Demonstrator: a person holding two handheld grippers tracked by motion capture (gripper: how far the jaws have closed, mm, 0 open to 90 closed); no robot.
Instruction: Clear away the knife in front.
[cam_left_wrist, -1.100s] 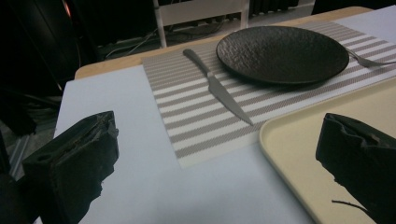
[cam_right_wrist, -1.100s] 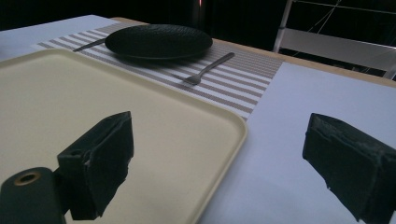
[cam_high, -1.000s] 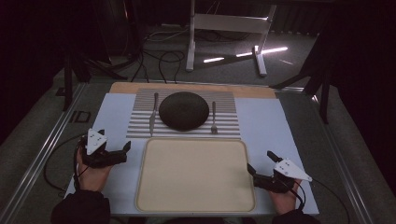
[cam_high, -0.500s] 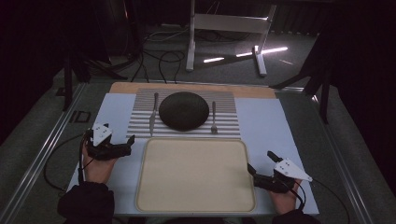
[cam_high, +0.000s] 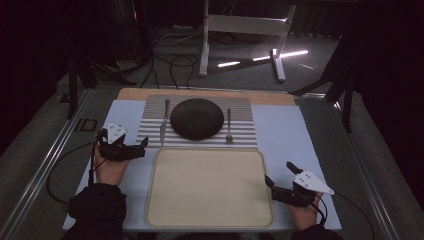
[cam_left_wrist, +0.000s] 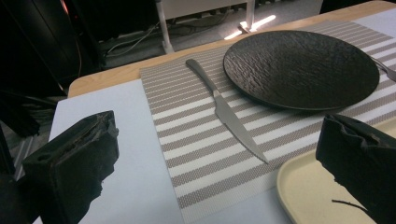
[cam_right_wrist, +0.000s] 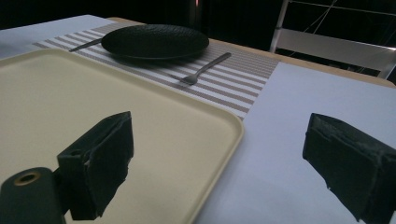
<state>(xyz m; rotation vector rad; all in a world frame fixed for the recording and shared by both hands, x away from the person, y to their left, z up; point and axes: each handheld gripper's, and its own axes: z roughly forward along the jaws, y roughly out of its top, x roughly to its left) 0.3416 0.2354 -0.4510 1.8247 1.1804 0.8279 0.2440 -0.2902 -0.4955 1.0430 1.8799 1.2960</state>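
The left gripper (cam_high: 141, 145) sits at the tray's (cam_high: 210, 220) left edge, near its far corner, jaws spread wide with nothing between them; it points toward the knife (cam_high: 163, 124), which lies on the striped mat (cam_high: 240, 136) just left of the plate (cam_high: 196, 118), blade end toward the person, handle away; in the left gripper view the knife (cam_left_wrist: 227, 113) runs slantwise between the two jaws' lines of sight, its tip close to the mat's near edge and near the tray's corner (cam_left_wrist: 299, 186) (not touching it); the plate (cam_left_wrist: 301, 67) lies beside the knife, its rim near the blade; the right gripper (cam_high: 277, 186) rests by the tray's right edge, close to the near corner, on the pale sheet (cam_high: 300, 135), jaws likewise wide apart and empty; in the right gripper view the tray's rim (cam_right_wrist: 229, 135) passes between its jaws, with the fork (cam_right_wrist: 203, 69) lying on the mat (cam_right_wrist: 233, 88) beyond, just right of the plate (cam_right_wrist: 155, 41); the fork's tines point toward the tray; the tray itself is bare.
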